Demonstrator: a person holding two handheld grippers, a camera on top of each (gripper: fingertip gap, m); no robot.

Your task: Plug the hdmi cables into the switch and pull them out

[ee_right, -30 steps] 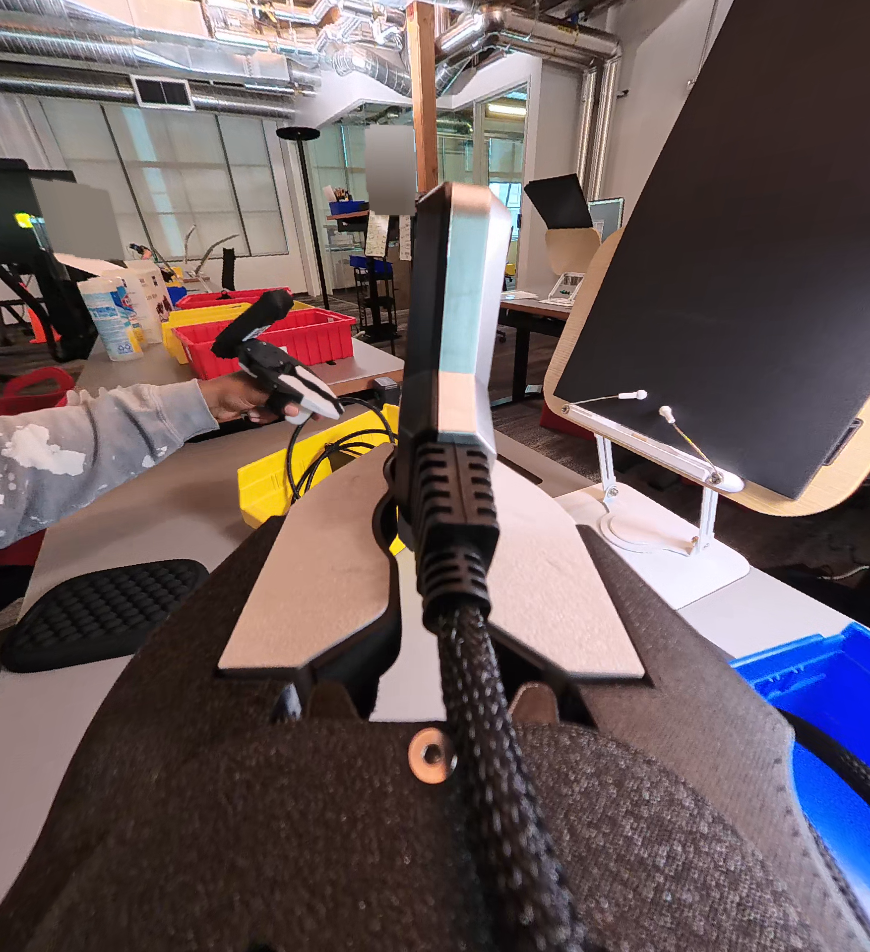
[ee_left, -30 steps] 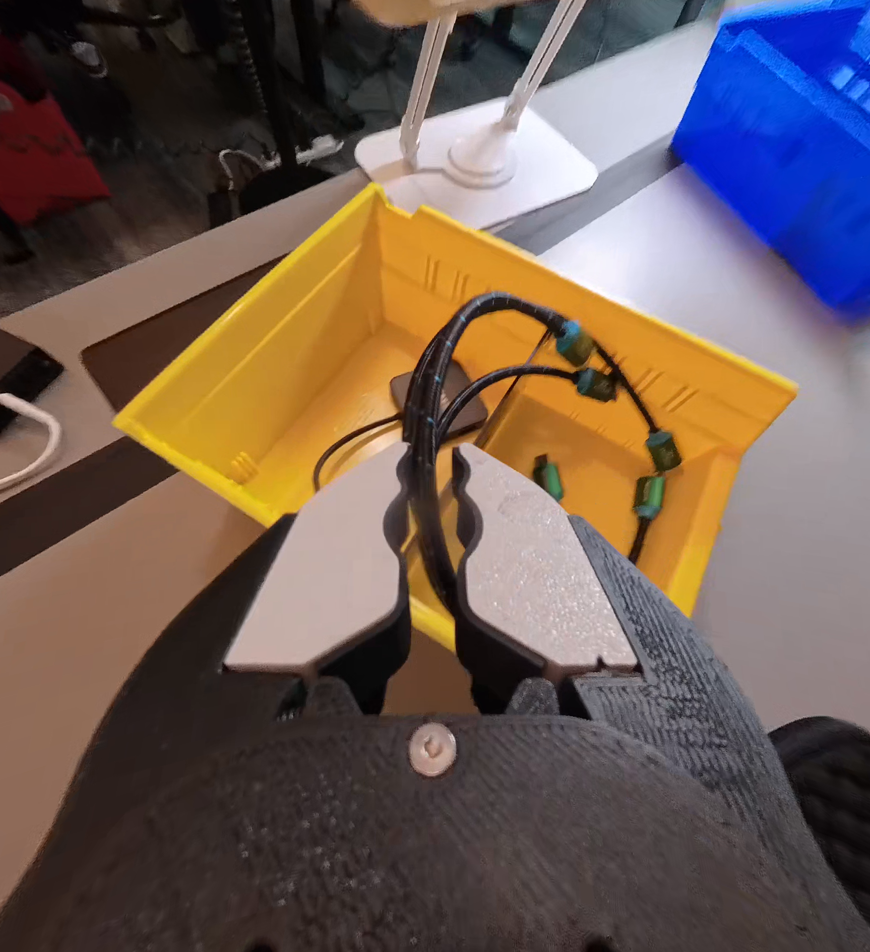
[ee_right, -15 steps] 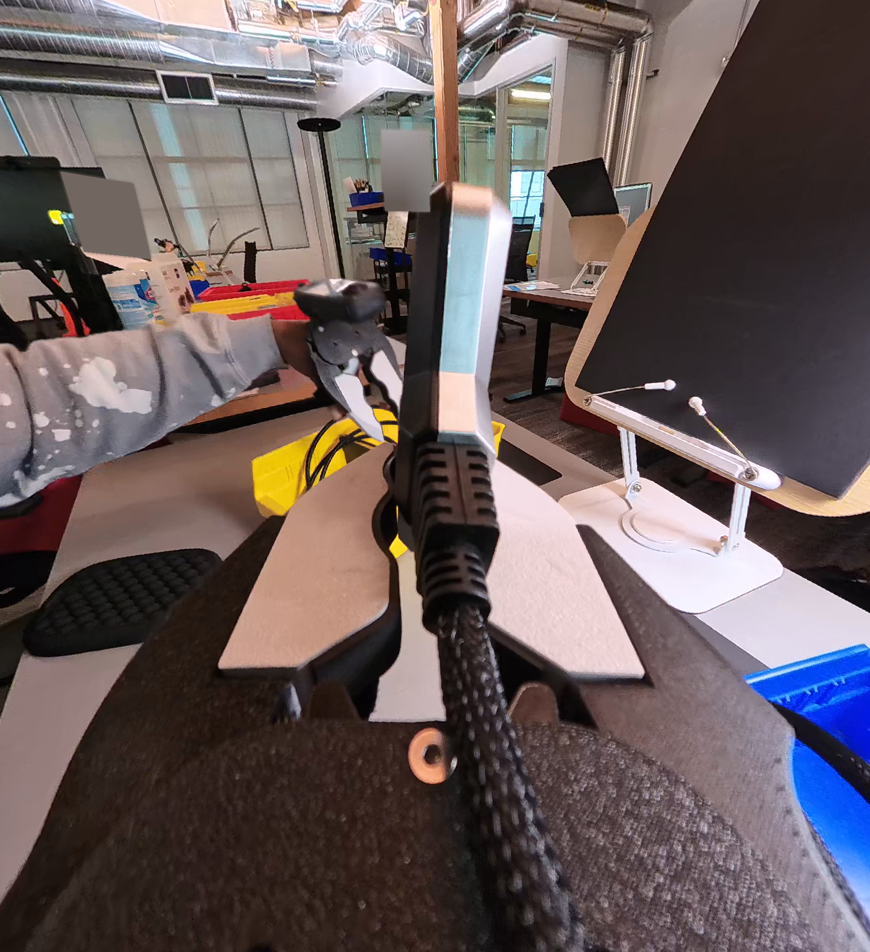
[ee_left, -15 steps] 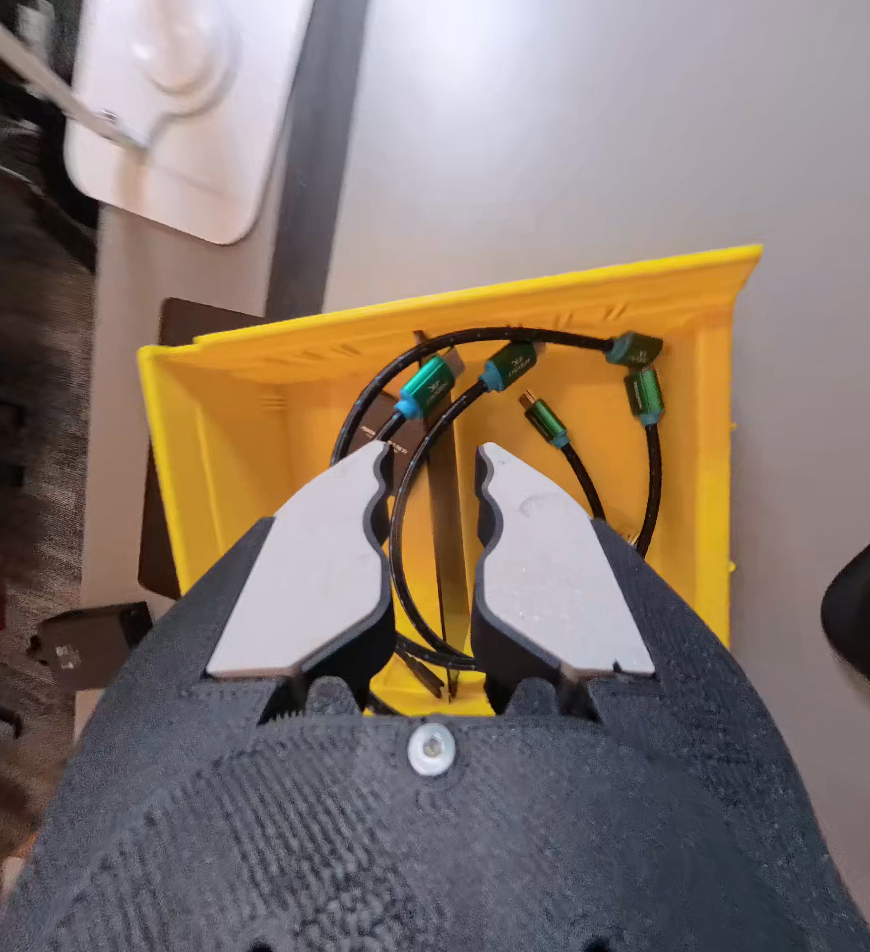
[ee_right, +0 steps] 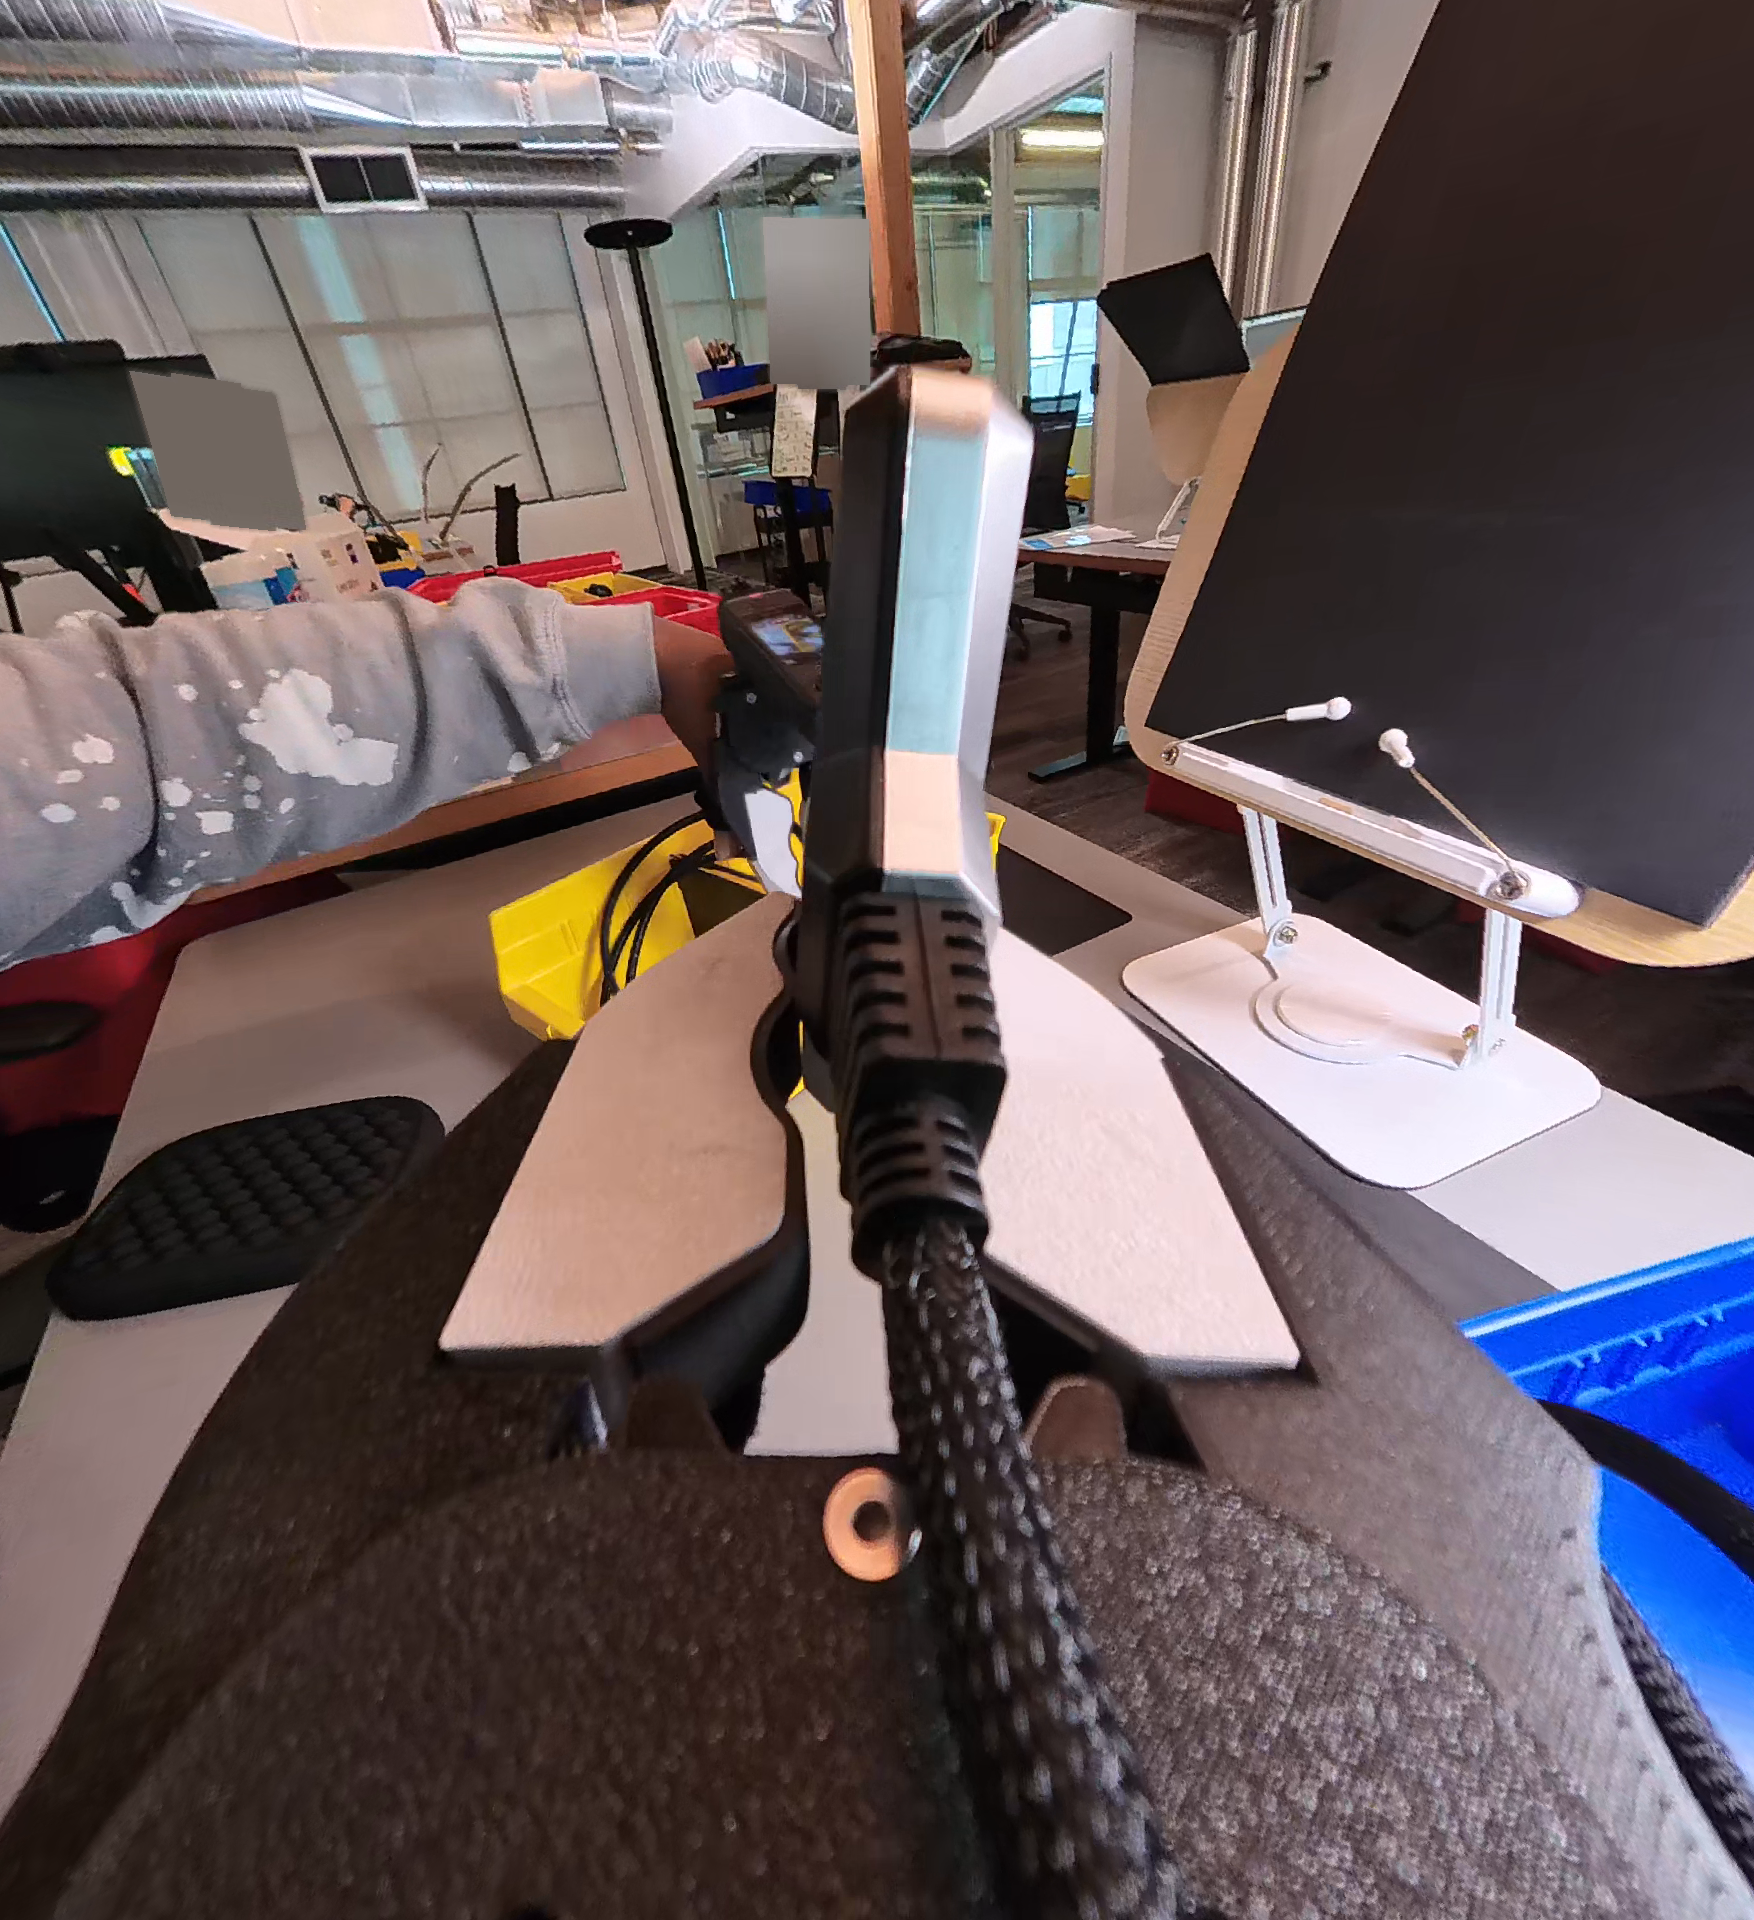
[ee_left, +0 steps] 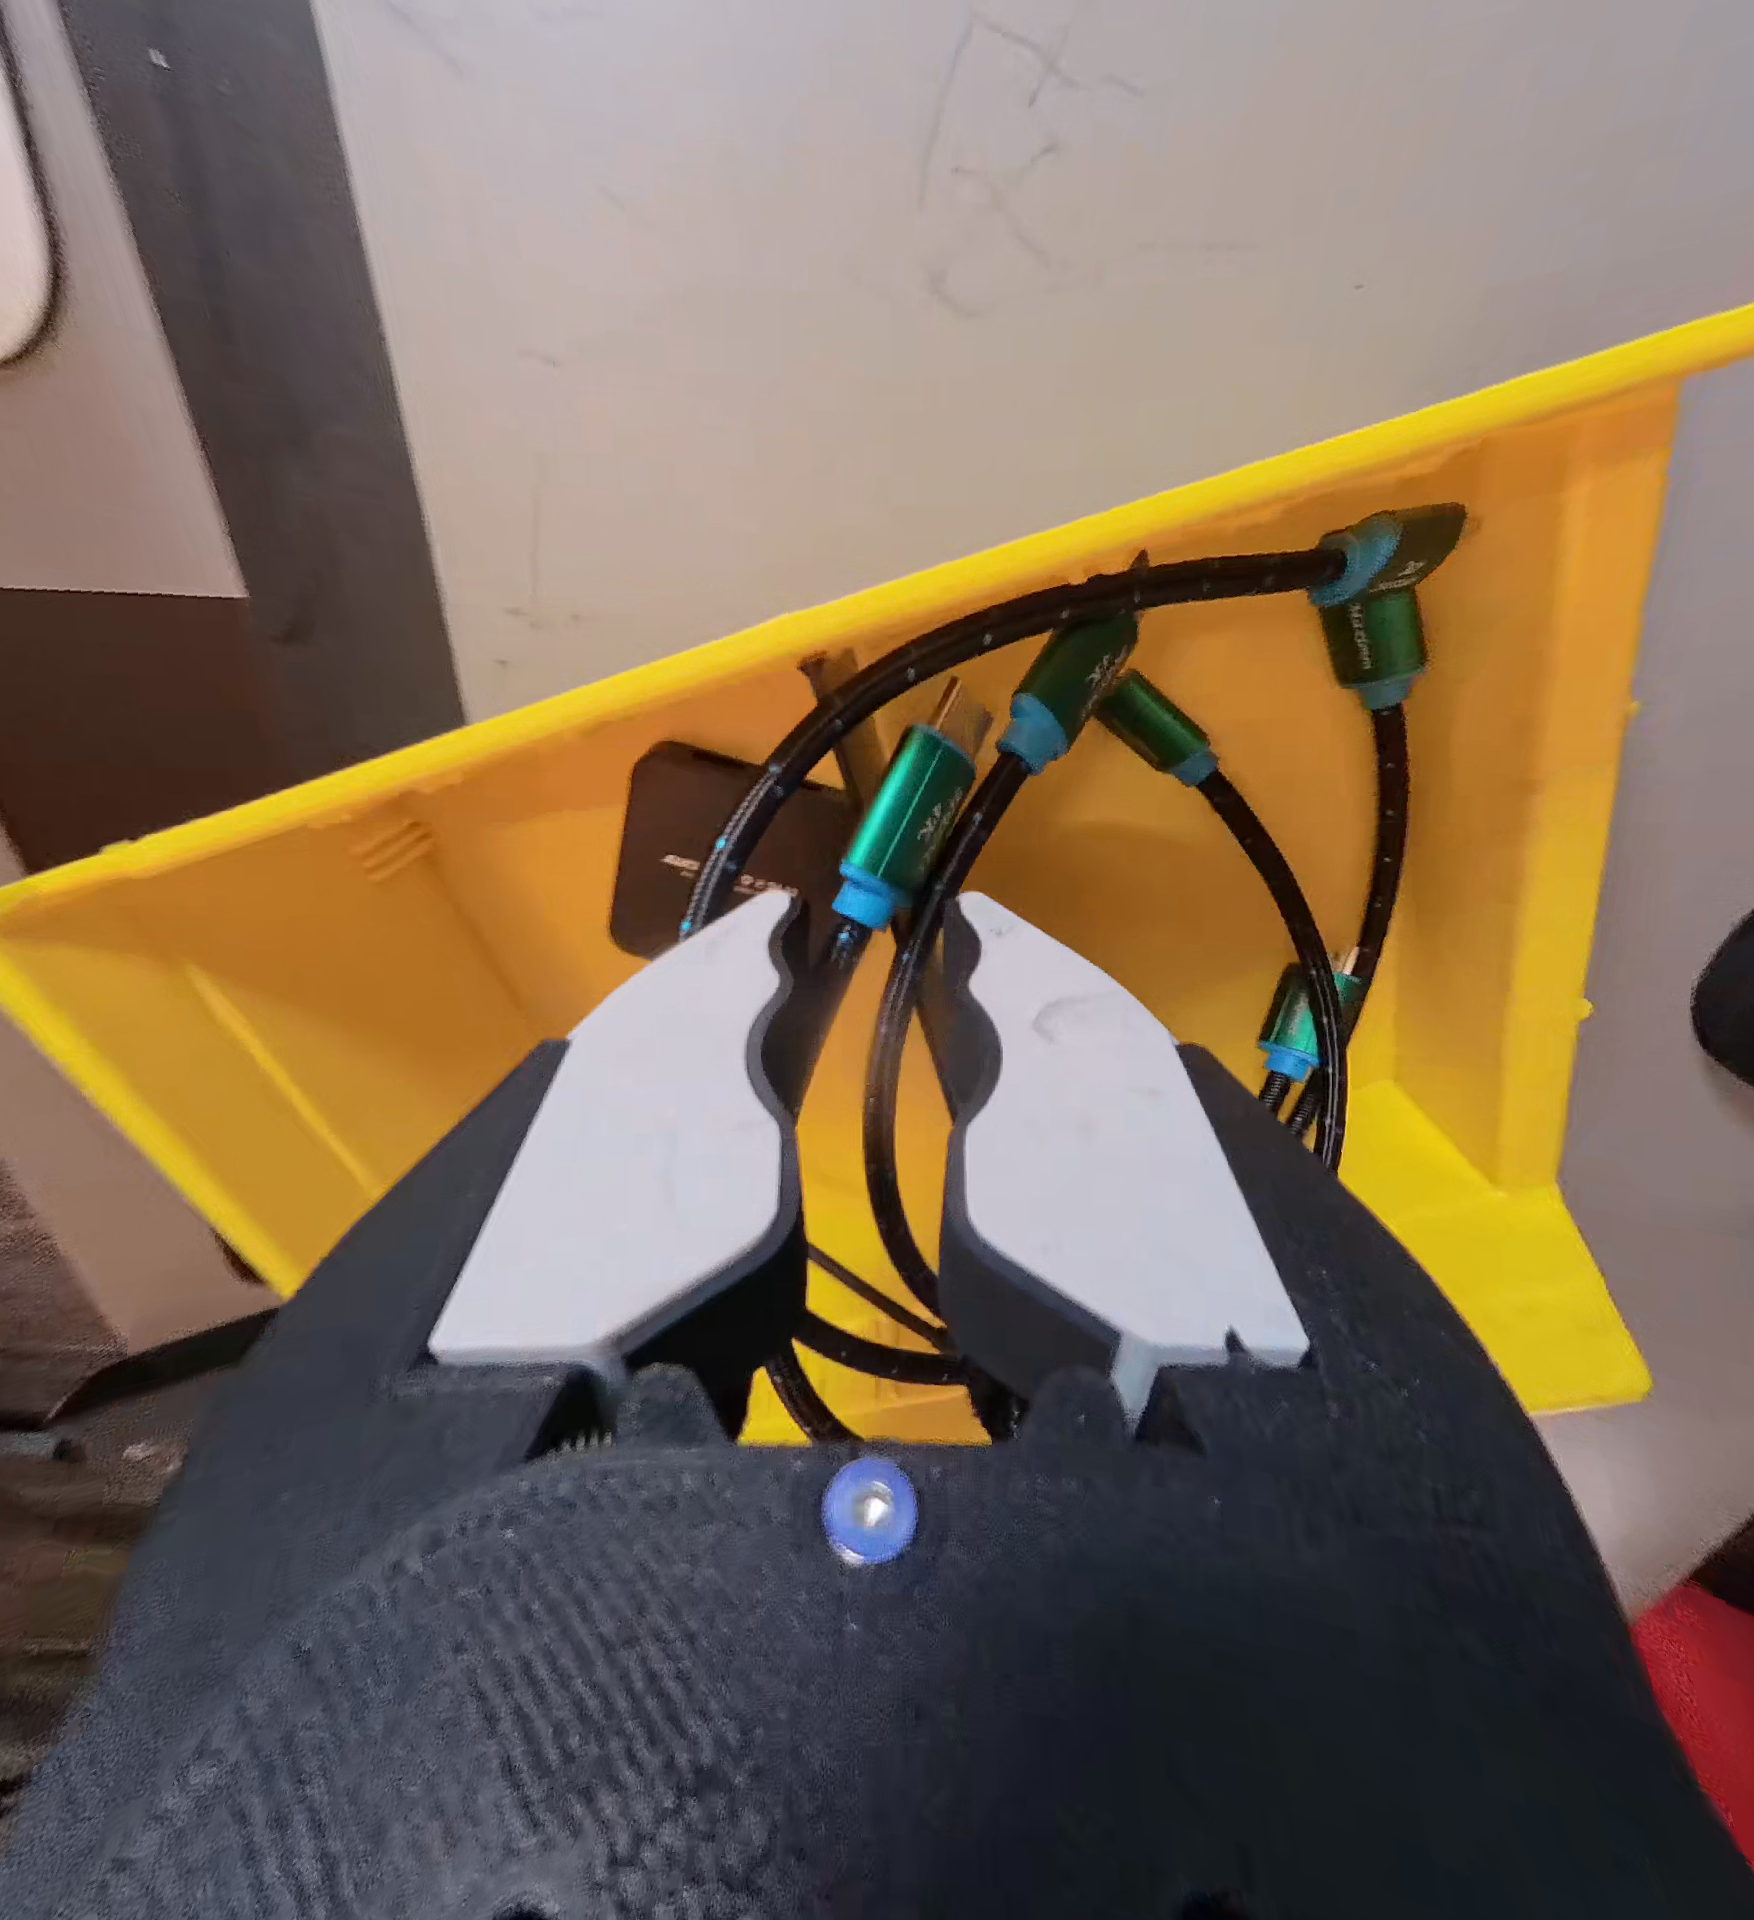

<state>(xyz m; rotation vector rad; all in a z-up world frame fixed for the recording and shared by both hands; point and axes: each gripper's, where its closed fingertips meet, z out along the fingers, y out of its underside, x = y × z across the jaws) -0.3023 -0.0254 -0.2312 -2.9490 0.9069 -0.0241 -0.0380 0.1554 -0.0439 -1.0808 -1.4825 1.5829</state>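
In the left wrist view, my left gripper [ee_left: 873,925] is open, low over a yellow bin [ee_left: 260,997]. In the bin lie several black braided HDMI cables [ee_left: 1309,894] with green plugs [ee_left: 904,821] and a small black box [ee_left: 707,862]. Cables run loosely between the jaws. In the right wrist view, my right gripper [ee_right: 883,935] is shut on the switch [ee_right: 946,644], a black and silver box held upright with its thick braided lead [ee_right: 987,1507] trailing back. The left gripper [ee_right: 759,748] shows there too, over the yellow bin [ee_right: 551,935].
A white stand [ee_right: 1351,1039] holding a dark board [ee_right: 1527,468] is on the right of the table, and a blue bin [ee_right: 1683,1382] is near right. A black pad [ee_right: 249,1195] lies at left. A person's grey sleeve [ee_right: 229,748] reaches across.
My left gripper has let go of the cable bundle, opened, and swung down over the bin. My right gripper still holds the switch upright, barely moved.
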